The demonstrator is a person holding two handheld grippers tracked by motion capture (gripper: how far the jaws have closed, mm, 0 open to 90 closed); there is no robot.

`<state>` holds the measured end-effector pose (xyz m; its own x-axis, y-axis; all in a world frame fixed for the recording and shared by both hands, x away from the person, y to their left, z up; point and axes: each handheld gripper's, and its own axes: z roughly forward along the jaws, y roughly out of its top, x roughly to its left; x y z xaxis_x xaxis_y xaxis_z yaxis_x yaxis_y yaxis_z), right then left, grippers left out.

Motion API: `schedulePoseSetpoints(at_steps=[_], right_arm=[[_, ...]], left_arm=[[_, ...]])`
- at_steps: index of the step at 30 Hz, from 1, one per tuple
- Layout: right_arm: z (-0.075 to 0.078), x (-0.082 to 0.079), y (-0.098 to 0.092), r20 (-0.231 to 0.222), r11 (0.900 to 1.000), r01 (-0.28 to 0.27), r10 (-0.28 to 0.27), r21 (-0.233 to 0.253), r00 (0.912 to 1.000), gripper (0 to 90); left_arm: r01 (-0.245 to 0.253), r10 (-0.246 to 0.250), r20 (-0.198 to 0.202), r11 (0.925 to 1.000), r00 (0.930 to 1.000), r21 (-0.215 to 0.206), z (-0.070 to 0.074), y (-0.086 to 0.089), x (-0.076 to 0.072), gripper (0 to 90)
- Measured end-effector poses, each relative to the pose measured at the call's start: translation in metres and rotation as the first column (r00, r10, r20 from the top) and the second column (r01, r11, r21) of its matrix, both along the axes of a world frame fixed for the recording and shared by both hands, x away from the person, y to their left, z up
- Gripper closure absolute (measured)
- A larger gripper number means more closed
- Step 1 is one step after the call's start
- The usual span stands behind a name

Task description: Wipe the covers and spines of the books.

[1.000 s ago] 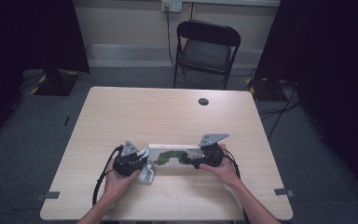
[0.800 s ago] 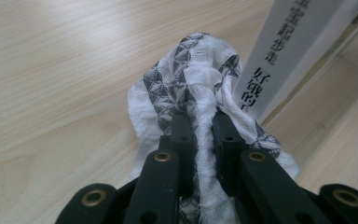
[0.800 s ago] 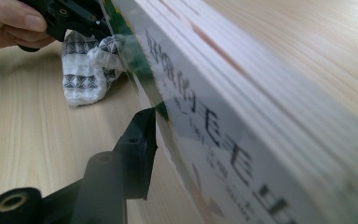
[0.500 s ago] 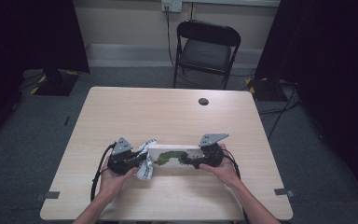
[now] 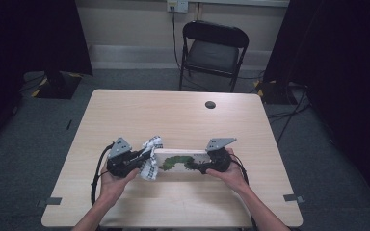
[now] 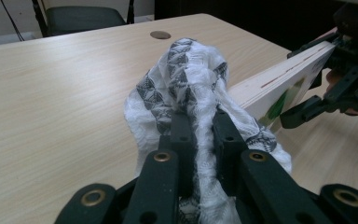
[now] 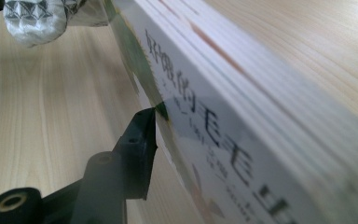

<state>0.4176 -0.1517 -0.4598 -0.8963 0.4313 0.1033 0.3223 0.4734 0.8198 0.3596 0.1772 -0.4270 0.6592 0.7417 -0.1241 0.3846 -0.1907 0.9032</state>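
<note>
White crumpled cloth w/ black triangle print (image 6: 186,88) is clamped betw. the jaws of the left gripper (image 5: 142,158), pressed at the left end of the thick white board book w/ green caterpillar cover (image 5: 180,161). Right gripper (image 5: 203,167) has its jaws closed on the book's right end, holding it tipped up on edge just over the light wood table (image 5: 173,110). Judging by this, wiping is underway at one end; most of cover & edges prob. left to do.
</note>
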Motion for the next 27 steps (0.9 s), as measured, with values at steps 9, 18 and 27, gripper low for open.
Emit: schedulePoseSetpoints(at_steps=[9, 18, 27], right_arm=[[0.0, 0.0, 0.0, 0.001, 1.0, 0.0, 0.0, -0.001, 1.0, 48.6], [0.0, 0.0, 0.0, 0.001, 1.0, -0.001, 0.001, -0.001, 1.0, 48.5], [0.0, 0.0, 0.0, 0.002, 1.0, -0.001, 0.001, -0.002, 1.0, 48.5]], left_arm=[[0.005, -0.001, -0.07, 0.9983, 0.9975, 0.058, -0.021, -0.004, 0.007, 81.7], [0.035, -0.018, -0.136, 0.9922, 0.9905, 0.12, -0.039, -0.007, 0.013, 81.7], [0.031, -0.004, -0.163, 0.9861, 0.9866, 0.163, -0.057, -0.011, 0.014, 81.7]])
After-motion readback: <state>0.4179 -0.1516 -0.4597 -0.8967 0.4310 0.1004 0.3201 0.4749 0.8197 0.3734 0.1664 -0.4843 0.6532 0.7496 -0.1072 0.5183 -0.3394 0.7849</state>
